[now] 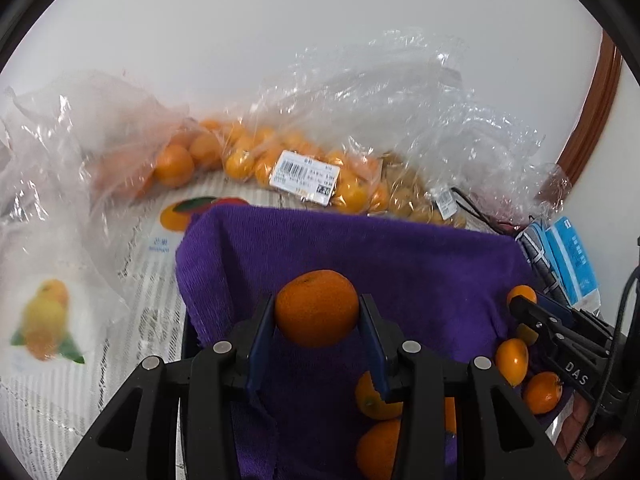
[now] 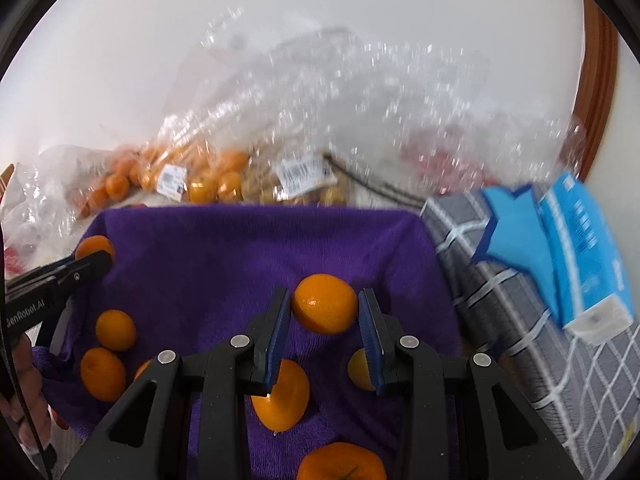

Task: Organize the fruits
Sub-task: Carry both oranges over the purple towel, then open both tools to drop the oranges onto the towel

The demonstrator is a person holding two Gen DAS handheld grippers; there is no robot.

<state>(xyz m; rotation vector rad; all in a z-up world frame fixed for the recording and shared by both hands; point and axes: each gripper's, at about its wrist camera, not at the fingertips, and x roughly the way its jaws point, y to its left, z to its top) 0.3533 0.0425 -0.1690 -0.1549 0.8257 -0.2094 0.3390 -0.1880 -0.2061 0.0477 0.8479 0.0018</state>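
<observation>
White wall fills the background, and below it the counter [image 1: 72, 392] lies under a printed fruit-pattern sheet, with clear plastic bags [image 1: 304, 152] of small orange fruit heaped along the far side. In front of them sits a container lined with a purple cloth [image 1: 360, 248].

We judge the step in hand to be the carrying of loose fruit into that lined container. Our left tool [image 1: 318, 316] is pinching a mandarin [image 1: 317, 314] between its blue pads above the cloth. Our right tool [image 2: 324, 308] is pinching a second mandarin [image 2: 325, 303], also over the cloth. Both fruits look snug against the pads, so we take neither tool to be spread.

Next, we think each tool should come down to a bare patch of cloth, clear of the fruit already lying there, and then part its pads gently so that the mandarin settles without rolling off. The two tools stand near one another, so they should keep well apart as they descend.

Counting from the right wrist view: two mandarins held, and about six more lying on the cloth [image 2: 116, 330], some half hidden by the tool. At least three bags show, their contents too many and too blurred to count. One blue box [image 2: 584, 256] rests on a grey checked cloth [image 2: 520, 320] beside the container.
</observation>
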